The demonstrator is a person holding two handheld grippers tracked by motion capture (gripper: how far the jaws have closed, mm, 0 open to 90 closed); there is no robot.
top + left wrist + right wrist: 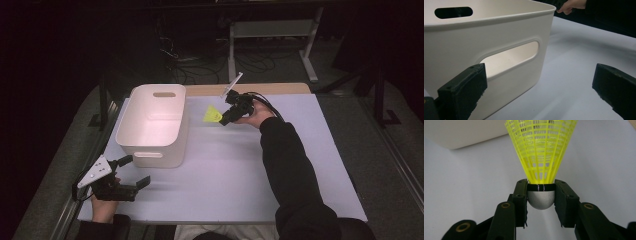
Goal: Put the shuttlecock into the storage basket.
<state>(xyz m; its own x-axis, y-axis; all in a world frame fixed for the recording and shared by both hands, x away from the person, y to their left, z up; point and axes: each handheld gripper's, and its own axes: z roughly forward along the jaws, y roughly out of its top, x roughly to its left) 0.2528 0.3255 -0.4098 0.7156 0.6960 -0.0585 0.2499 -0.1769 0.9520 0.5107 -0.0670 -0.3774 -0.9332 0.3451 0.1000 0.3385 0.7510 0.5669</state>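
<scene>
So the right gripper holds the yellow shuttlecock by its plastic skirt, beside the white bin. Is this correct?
Not quite. The right gripper holds the yellow shuttlecock by its rounded grey head, not the skirt; the right gripper view shows this. It is beside the white bin, as the high view shows.

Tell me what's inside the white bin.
The white bin shows bare floor and walls in the high view; nothing lies on them. Its near wall covers the strip of floor just behind it.

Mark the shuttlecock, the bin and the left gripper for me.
shuttlecock [541, 150], right gripper view, on its yellow skirt.
bin [131, 122], high view, on its left rim.
left gripper [136, 170], high view, between its fingertips.
</scene>
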